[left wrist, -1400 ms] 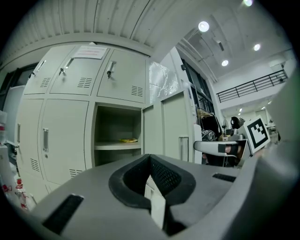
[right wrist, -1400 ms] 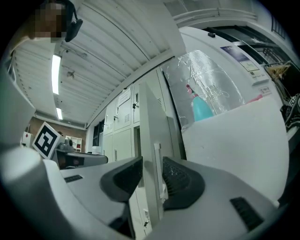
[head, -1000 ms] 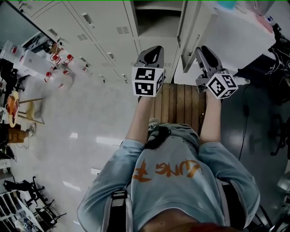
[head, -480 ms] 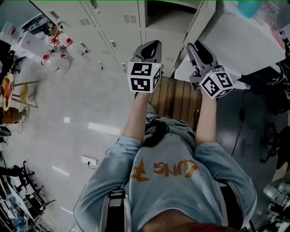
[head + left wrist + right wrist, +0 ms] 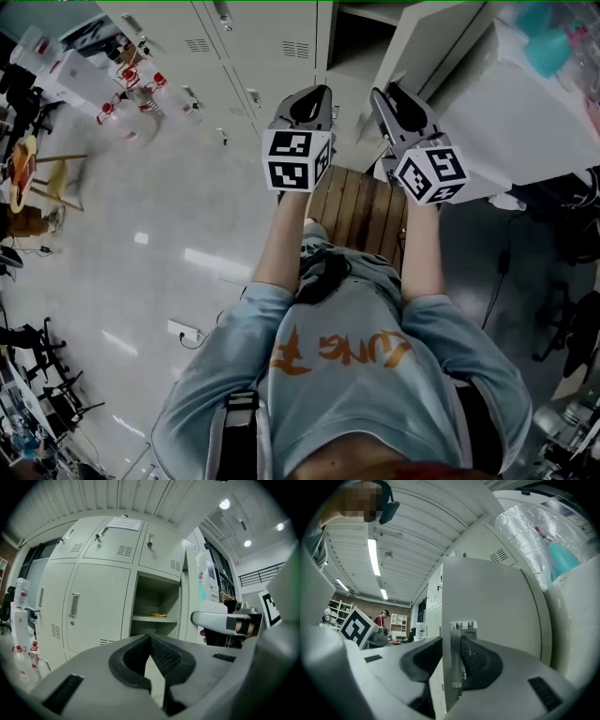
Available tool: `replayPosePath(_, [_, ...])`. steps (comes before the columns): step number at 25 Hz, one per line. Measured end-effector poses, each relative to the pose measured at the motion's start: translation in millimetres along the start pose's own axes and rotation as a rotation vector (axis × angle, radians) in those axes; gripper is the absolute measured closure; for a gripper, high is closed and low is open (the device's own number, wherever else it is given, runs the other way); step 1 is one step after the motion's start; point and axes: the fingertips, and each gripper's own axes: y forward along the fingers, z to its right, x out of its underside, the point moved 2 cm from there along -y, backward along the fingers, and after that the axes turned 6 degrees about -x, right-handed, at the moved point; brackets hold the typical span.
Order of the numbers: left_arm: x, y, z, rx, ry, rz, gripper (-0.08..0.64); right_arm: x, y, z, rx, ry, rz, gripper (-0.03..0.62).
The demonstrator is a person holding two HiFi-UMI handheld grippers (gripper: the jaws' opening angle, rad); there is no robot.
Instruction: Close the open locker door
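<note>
The open locker door (image 5: pixel 422 42) stands out from the cabinet at the top right, beside the open compartment (image 5: pixel 354 37). My right gripper (image 5: pixel 382 97) reaches onto its free edge. In the right gripper view the door (image 5: pixel 492 606) and its metal handle (image 5: pixel 457 656) fill the space between the jaws of my right gripper (image 5: pixel 450 645), which are closing with the pads against both sides. My left gripper (image 5: pixel 314 94) hovers shut and empty in front of the compartment (image 5: pixel 157 599), whose shelf carries a small yellow item (image 5: pixel 159 615). The tips of my left gripper (image 5: pixel 150 638) meet.
Closed grey lockers (image 5: pixel 253 42) run to the left. I stand on a wooden slatted platform (image 5: pixel 366 211). Bottles with red caps (image 5: pixel 131 84) sit on the floor at far left. A white unit (image 5: pixel 534 122) with wrapped items and a teal bottle (image 5: pixel 553 47) stands right of the door.
Both grippers have moved up toward the lockers. The right gripper shifted left onto the door's edge, and the door now stands closer to the compartment.
</note>
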Motion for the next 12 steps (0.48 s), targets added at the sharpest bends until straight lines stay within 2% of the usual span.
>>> replayPosePath(12, [-21.3, 40.1, -76.9, -0.072, -0.018, 0.024, 0.541, 4.8, 93.9, 15.9, 0.046, -0.021, -0.043, 0.457])
